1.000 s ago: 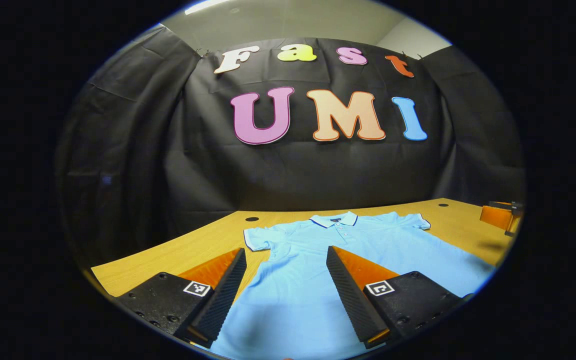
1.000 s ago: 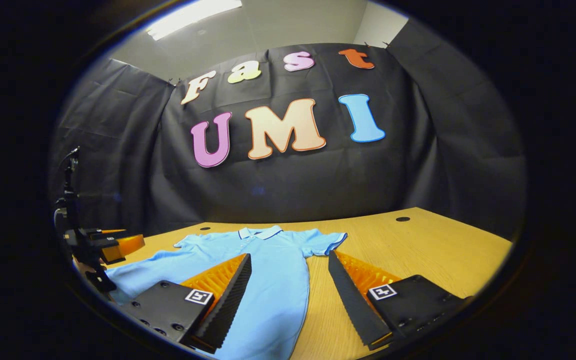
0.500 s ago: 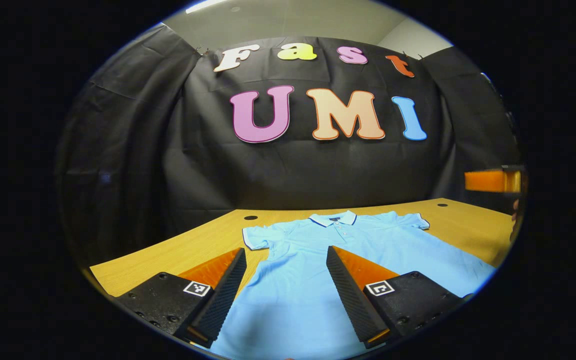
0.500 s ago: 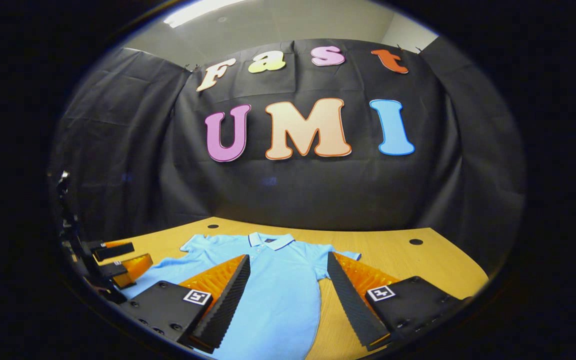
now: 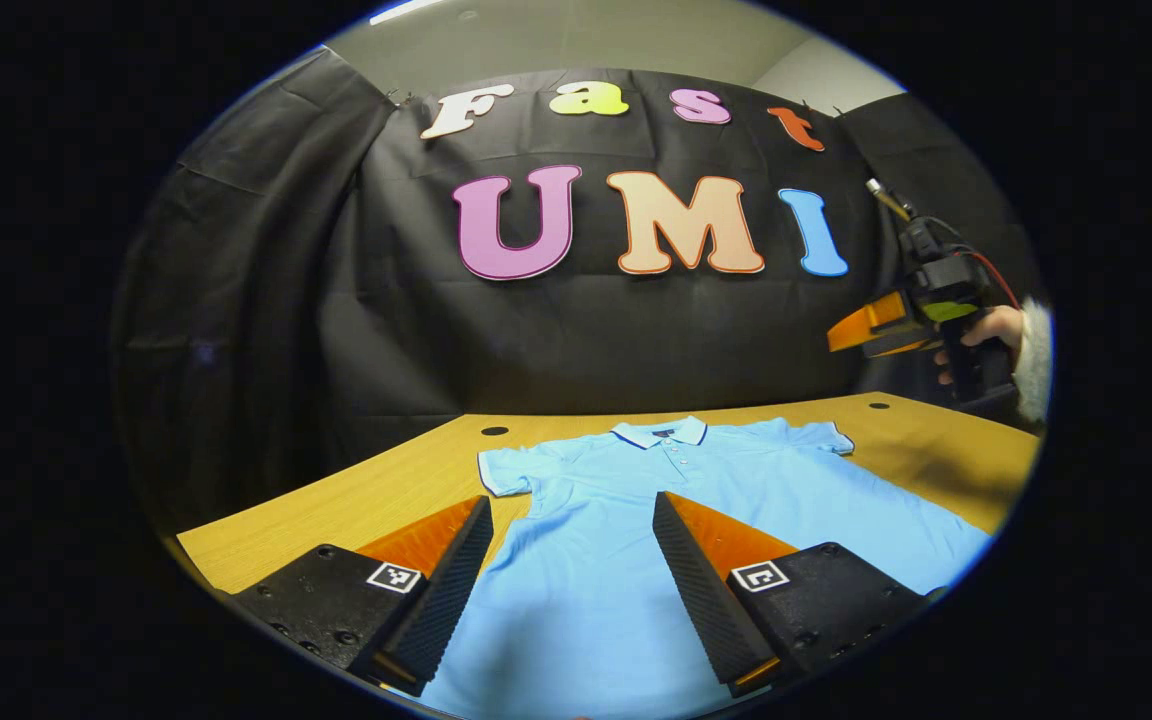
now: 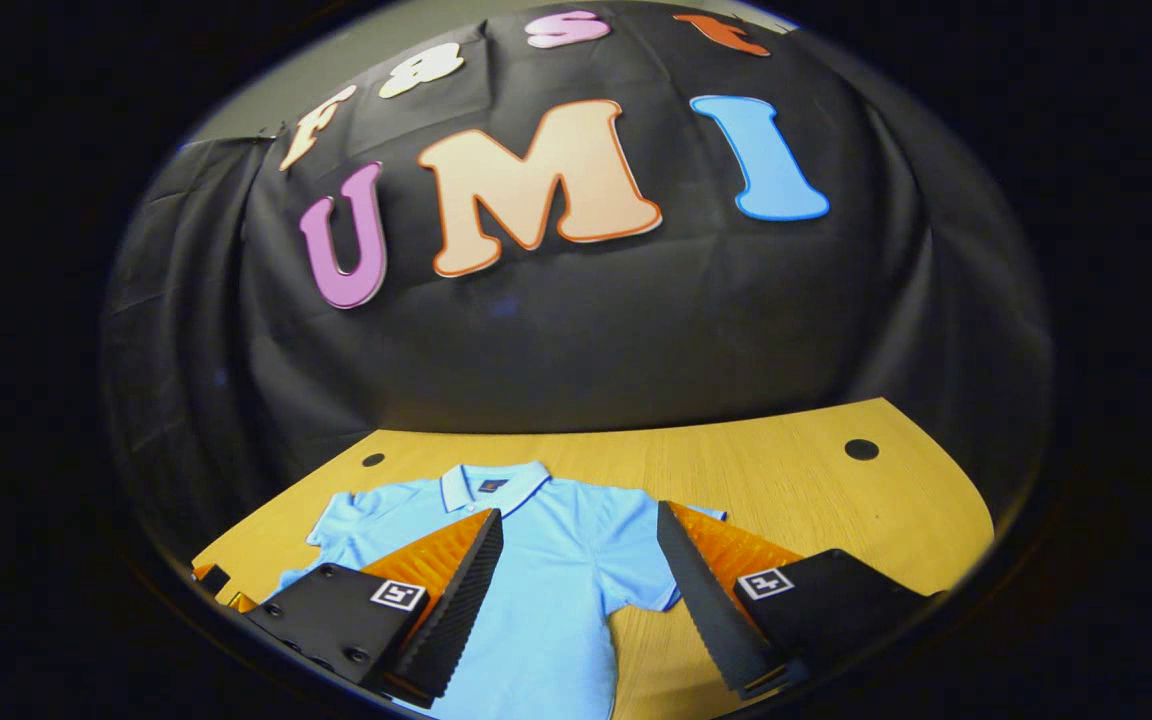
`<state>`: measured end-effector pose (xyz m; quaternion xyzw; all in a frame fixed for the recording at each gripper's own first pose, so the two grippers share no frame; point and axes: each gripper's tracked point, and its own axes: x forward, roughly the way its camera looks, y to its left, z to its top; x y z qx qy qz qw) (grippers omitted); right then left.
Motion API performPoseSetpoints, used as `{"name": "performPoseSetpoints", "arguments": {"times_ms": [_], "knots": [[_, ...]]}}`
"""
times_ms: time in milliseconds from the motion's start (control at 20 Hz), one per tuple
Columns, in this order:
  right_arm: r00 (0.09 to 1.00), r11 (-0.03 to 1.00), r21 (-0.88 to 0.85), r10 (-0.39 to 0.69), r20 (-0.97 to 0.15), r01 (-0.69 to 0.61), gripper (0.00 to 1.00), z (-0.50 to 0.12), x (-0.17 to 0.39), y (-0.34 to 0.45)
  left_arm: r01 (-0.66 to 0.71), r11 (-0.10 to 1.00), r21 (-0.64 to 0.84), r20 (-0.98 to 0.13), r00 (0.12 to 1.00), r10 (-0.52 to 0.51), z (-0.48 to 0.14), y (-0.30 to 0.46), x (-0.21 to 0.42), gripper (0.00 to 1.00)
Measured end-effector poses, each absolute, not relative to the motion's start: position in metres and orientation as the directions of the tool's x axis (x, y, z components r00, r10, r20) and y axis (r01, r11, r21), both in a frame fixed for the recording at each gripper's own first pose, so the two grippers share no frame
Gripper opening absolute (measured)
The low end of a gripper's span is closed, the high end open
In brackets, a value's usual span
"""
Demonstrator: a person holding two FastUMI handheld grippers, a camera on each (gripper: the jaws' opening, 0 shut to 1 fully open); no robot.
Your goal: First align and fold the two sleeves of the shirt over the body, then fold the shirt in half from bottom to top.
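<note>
right gripper (image 5: 861,330) risen — higher above table (image 5: 356,500), hand (image 5: 986,335) now visible

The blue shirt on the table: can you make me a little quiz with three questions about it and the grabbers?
1. True or false: the shirt lies flat on the table with both sleeves already folded over its body.
2. Which is up in the air by the black wall in the left gripper view? A) the right gripper B) the collar C) the left gripper
3. Fill in: the right gripper's own fingers stand ___, holding nothing.

Key:
1. False, both sleeves still stick out to the sides.
2. A, a hand holds it up there.
3. Open.
</note>
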<state>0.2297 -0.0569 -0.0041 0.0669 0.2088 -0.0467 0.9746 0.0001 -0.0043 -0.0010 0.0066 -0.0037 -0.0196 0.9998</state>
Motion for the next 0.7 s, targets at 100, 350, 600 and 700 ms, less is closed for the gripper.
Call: {"name": "performPoseSetpoints", "arguments": {"times_ms": [100,350,600,700], "knots": [[0.881,0.985,0.050,-0.126,-0.457,0.167,0.97,-0.028,0.248,-0.082,0.039,0.999,0.013,0.007,0.999,-0.040,0.000,-0.005,0.000,0.96],[0.791,0.970,0.019,-0.186,-0.582,0.242,0.97,-0.106,0.260,-0.111,0.041,0.999,0.013,0.007,0.999,-0.041,0.000,-0.005,0.000,0.96],[0.750,0.958,0.015,-0.216,-0.625,0.288,0.92,-0.138,0.262,-0.132,0.043,0.999,0.012,0.010,0.999,-0.044,0.001,-0.006,0.000,0.96],[0.745,0.956,0.014,-0.220,-0.630,0.294,0.87,-0.141,0.262,-0.135,0.044,0.999,0.012,0.011,0.999,-0.044,0.000,-0.006,0.000,0.96]]}}
